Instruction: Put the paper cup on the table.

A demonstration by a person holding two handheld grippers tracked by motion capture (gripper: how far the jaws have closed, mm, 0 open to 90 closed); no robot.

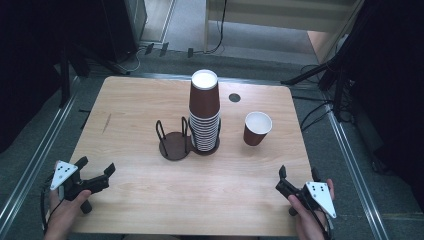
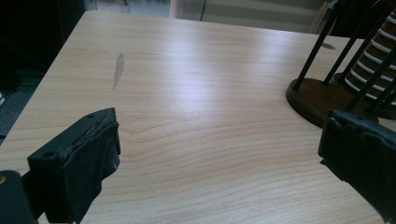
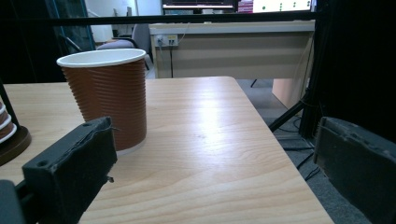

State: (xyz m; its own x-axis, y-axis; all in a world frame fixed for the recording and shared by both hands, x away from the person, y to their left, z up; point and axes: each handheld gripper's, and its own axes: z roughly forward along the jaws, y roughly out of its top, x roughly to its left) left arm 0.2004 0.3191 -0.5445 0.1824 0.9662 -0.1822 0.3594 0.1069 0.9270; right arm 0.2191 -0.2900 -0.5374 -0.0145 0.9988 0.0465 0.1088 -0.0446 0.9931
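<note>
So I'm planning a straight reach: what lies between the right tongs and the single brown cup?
Nothing: in the high view only bare table separates the right tongs from the single brown cup. The right gripper view agrees.

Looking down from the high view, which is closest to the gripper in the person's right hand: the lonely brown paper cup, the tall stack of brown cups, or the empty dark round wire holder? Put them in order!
From the right gripper:
1. Single brown ribbed paper cup, standing alone on the table's right side.
2. Tall stack of brown paper cups, mid-table, in a wire holder.
3. Empty dark round wire holder, just left of the stack.
</note>
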